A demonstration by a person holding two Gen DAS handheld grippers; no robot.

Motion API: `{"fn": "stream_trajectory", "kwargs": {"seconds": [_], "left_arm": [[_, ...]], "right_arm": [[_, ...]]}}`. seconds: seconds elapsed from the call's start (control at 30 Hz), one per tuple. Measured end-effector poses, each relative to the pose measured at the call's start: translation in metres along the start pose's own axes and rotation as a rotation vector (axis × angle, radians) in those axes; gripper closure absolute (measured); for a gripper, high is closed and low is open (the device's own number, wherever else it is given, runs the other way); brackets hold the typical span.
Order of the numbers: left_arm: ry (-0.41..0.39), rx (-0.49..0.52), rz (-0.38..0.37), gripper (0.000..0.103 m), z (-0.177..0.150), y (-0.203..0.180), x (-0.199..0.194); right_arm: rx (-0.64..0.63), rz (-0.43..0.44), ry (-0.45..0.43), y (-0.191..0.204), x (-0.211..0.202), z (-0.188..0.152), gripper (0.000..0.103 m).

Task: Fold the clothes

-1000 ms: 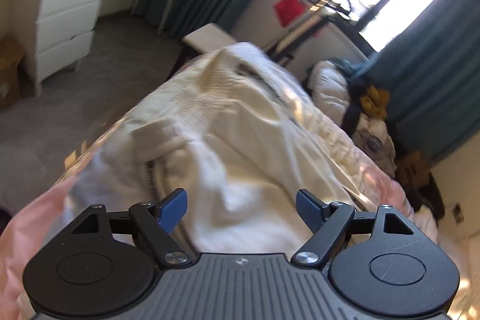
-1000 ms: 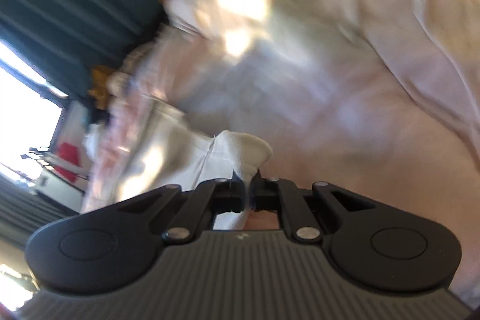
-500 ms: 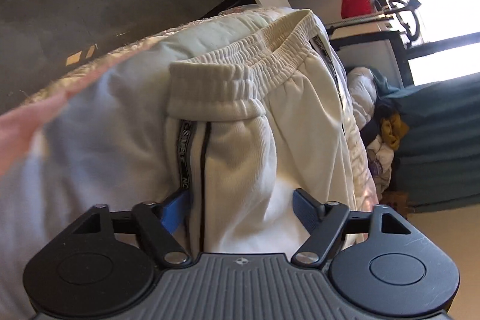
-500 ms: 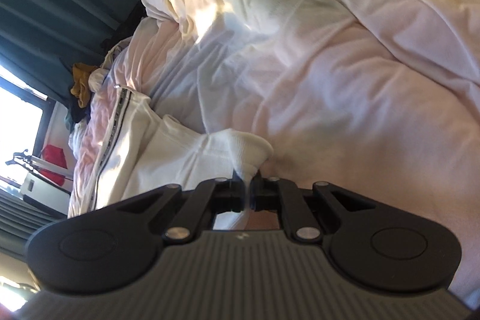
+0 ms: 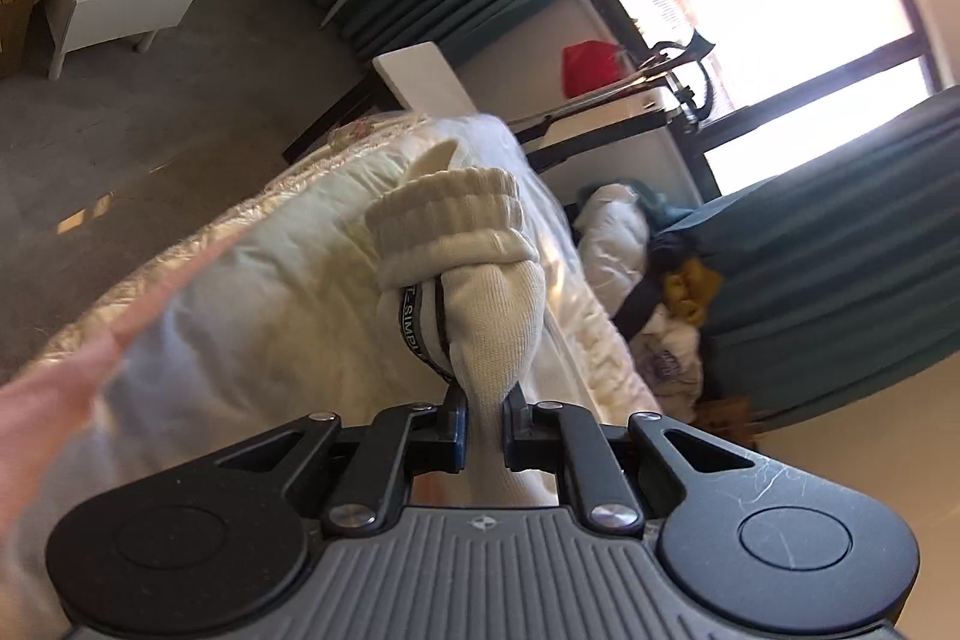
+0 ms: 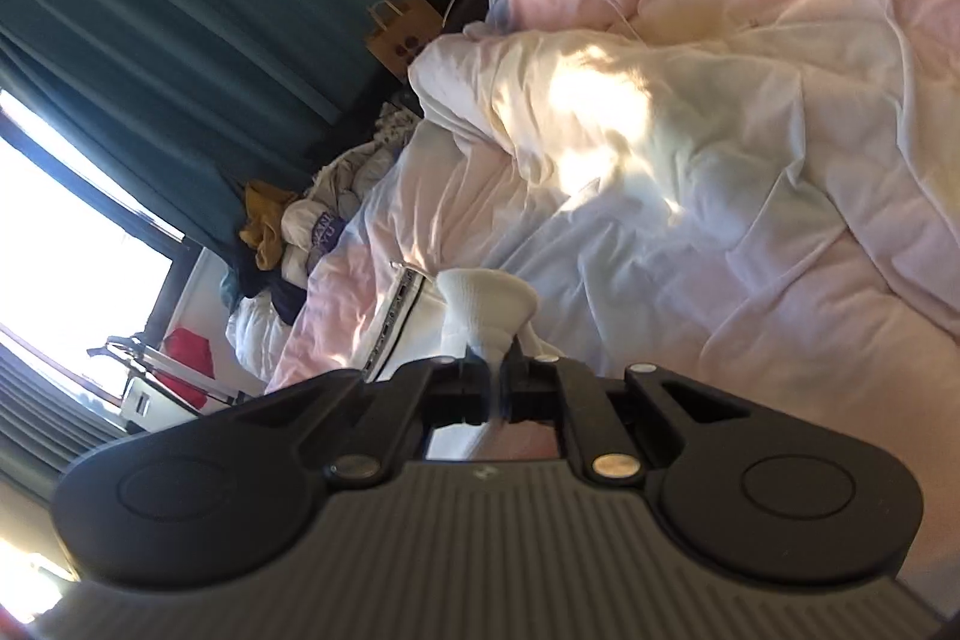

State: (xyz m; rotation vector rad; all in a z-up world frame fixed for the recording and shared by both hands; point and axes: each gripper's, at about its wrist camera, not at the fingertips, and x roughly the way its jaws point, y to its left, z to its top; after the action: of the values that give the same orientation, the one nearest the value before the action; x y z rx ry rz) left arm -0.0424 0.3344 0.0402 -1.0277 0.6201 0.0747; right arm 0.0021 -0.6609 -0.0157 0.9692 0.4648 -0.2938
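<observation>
The left gripper point(image 5: 483, 421) has just been closing and now pinches the cream ribbed-knit trousers with a black lettered side stripe point(image 5: 474, 292), the elastic waistband bunched just beyond its jaws. The right gripper point(image 6: 493, 388) is clenched on another part of the same garment (a ribbed cuff, by its look). Beyond both spreads the rumpled pale pink duvet point(image 6: 750, 232).

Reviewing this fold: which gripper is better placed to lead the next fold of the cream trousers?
Probably left: the left gripper has just closed on the cream trousers at the bunched waistband; the right gripper pinches only a thin edge.
</observation>
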Motion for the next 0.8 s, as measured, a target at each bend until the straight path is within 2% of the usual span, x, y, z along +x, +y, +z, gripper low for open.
{"fn": "stream_trajectory", "kwargs": {"seconds": [0.13,0.3,0.4,0.57,0.8], "left_arm": [[0.022,-0.048,-0.018,0.092,0.004,0.010,0.002],[-0.008,-0.087,-0.010,0.092,0.027,-0.009,0.033],[-0.010,-0.122,0.008,0.092,0.052,-0.035,0.074],[-0.017,-0.093,0.083,0.092,0.092,-0.082,0.163],[0.016,-0.041,0.214,0.091,0.128,-0.097,0.296]], "right_arm": [[0.028,-0.046,0.028,-0.011,0.016,-0.002,0.097],[0.010,-0.047,0.013,0.024,0.054,0.010,0.097],[-0.019,-0.064,-0.010,0.060,0.092,0.025,0.097],[-0.058,-0.115,-0.012,0.112,0.183,0.043,0.097],[-0.145,-0.198,0.005,0.143,0.320,0.043,0.096]]}}
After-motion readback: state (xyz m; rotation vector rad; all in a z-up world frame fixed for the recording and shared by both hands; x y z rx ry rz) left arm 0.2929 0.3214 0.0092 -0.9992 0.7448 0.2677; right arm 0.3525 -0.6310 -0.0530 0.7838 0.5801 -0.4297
